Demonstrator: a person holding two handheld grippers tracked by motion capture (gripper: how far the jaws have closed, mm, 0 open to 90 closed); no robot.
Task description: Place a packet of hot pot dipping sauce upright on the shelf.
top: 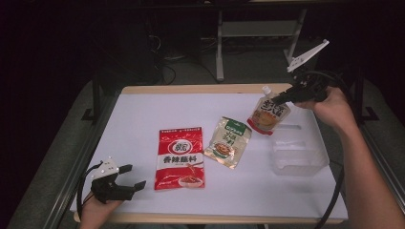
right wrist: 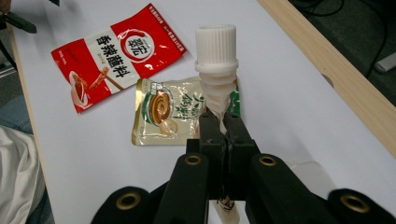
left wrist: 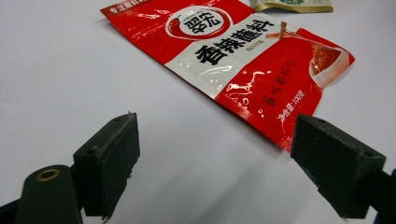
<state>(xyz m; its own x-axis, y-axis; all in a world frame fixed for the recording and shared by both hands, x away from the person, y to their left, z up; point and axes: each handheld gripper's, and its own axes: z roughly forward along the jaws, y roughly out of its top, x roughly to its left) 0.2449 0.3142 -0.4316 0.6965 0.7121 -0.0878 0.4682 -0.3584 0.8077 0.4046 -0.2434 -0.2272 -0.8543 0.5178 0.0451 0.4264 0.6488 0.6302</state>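
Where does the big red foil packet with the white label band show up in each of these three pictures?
High view: red foil packet lies flat, left of the table's centre.
Left gripper view: upper middle, beyond the open jaws.
Right gripper view: upper left.
Shared landmark: the beige-and-green sachet beside it.

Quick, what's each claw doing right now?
Left gripper: open, holding nothing.
Right gripper: closed on the spouted pouch, lifted off the table.

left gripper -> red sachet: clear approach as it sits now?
Probably yes. The left gripper has its jaws open and aimed at the red sachet, which lies flat with bare table between them. The right gripper is off at the far side, holding the spouted pouch.
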